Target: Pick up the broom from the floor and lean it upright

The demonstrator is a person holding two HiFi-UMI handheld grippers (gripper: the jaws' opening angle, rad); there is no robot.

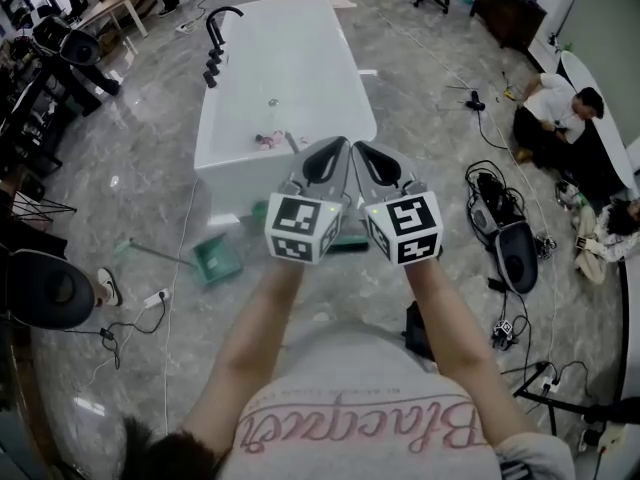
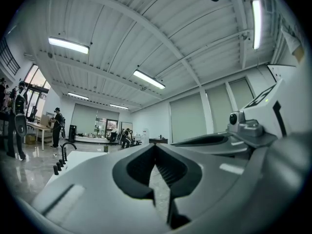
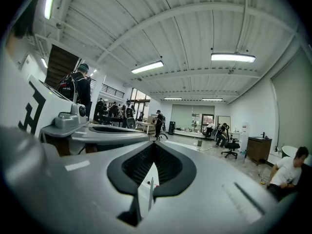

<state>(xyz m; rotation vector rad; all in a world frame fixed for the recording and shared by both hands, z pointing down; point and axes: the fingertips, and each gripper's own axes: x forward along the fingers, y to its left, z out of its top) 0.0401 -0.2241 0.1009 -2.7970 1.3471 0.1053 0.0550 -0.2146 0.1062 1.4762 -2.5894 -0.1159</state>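
1. The left gripper (image 2: 156, 146) has its jaws closed tip to tip, with nothing between them.
2. The right gripper (image 3: 155, 144) is also fully closed and empty. It is held level, just beside the left one.
3. Beyond both tips stands a white bathtub (image 1: 290, 58).
4. The broom (image 1: 214, 260) lies flat on the grey floor (image 1: 330, 303) near the tub's left corner. Its green head is toward the tub and its handle points left, well apart from both grippers.

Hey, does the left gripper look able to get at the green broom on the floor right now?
Probably not yet: the left gripper is shut and held level, high above the floor, while the broom lies down by the bathtub. Nothing blocks a reach down.
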